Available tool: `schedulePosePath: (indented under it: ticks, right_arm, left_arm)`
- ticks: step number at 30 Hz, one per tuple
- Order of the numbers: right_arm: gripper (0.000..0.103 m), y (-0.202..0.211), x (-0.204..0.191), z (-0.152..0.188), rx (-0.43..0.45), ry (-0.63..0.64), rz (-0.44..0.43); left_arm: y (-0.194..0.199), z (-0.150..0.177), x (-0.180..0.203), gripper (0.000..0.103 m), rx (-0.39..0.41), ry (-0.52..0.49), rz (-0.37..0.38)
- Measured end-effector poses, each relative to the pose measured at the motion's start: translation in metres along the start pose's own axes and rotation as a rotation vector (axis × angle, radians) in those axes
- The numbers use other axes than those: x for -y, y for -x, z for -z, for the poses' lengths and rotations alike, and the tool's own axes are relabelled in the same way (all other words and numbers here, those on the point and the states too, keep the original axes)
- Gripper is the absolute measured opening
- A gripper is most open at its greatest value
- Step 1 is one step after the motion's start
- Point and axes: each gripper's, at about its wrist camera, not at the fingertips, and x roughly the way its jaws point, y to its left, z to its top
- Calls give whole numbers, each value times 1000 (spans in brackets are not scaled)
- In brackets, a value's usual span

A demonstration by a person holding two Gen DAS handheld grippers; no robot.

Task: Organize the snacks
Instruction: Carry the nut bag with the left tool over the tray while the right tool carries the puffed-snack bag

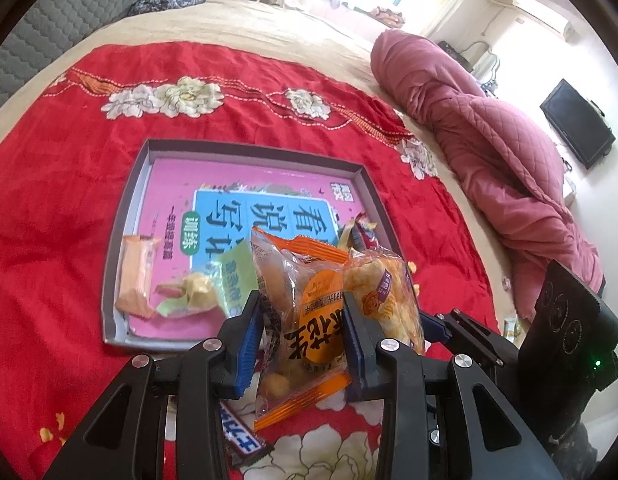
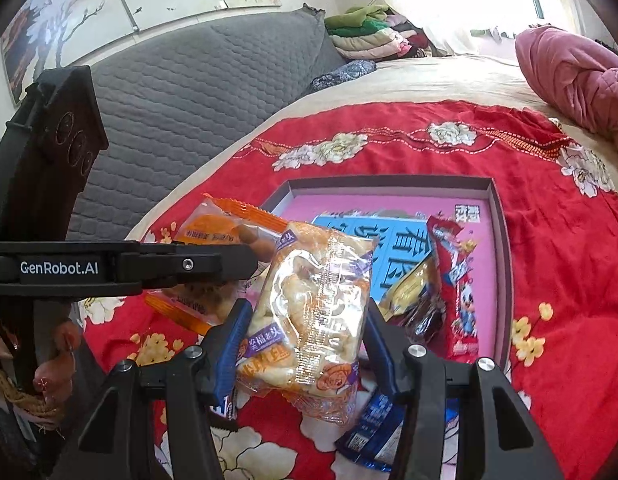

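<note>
Two grippers are working over the bed, and the widest thing we are seeing under them is the red floral blanket (image 1: 61, 208), which is lying spread across the beige sheet (image 1: 245, 20), with a pink quilt (image 1: 505, 148) bunched along its right side in the left wrist view. On the blanket we are looking into a shallow grey tray (image 1: 127, 200), lined with a pink and blue printed sheet (image 1: 245, 196); in it are lying an orange packet (image 1: 135, 276) near the left wall, a green and yellow packet (image 1: 213, 288) beside it, and, in the right wrist view, a red packet (image 2: 457, 280) and a dark gold packet (image 2: 417, 300) toward the right wall. We are holding an orange peanut packet (image 1: 305, 328) upright in the left gripper (image 1: 305, 340), whose blue pads are pressing on both its sides with the jaws fairly narrow; it is hanging above the tray's near edge. We are holding a clear puffed snack packet (image 2: 313, 312) in the right gripper (image 2: 305, 344), jaws about half spread and closing on its two sides, and it is hanging just beside the peanut packet, also over the near edge of the tray. Under the grippers a blue wrapped bar (image 2: 373, 424) is lying on the blanket outside the tray.
</note>
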Motion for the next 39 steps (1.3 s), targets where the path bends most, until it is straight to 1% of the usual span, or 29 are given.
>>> schedulePosePath:
  ticks: [6,18,23,25,28,32,34,39]
  right_arm:
    - [55,1,7,-8,18,-4,4]
    - [55,-10,18,-18,15,0,19]
    - [50,-17,19,-21,10,10,22]
    - [50,-24,19,-20,-4,30,31]
    - [50,-37,21,-17,-42,58,84]
    - [50,-48,28,-13,-75,34,88]
    - [50,-50,31,-13,-79,29,107]
    - [50,-51,40,-12,-86,-12,117]
  left_arm:
    - [-6,-9,4,38,12,-4,-2]
    - [-24,-14,-2,38,-5,15,-9]
    - [-36,-17,-6,38,-8,21,2]
    - [-44,-17,-7,39,-13,13,-11]
    - [-56,-16,-13,38,-36,36,-13]
    - [-66,-11,-17,38,-53,33,-38]
    - [-67,-10,-17,38,-46,23,-51]
    - [-67,-10,-18,38,-32,1,-83]
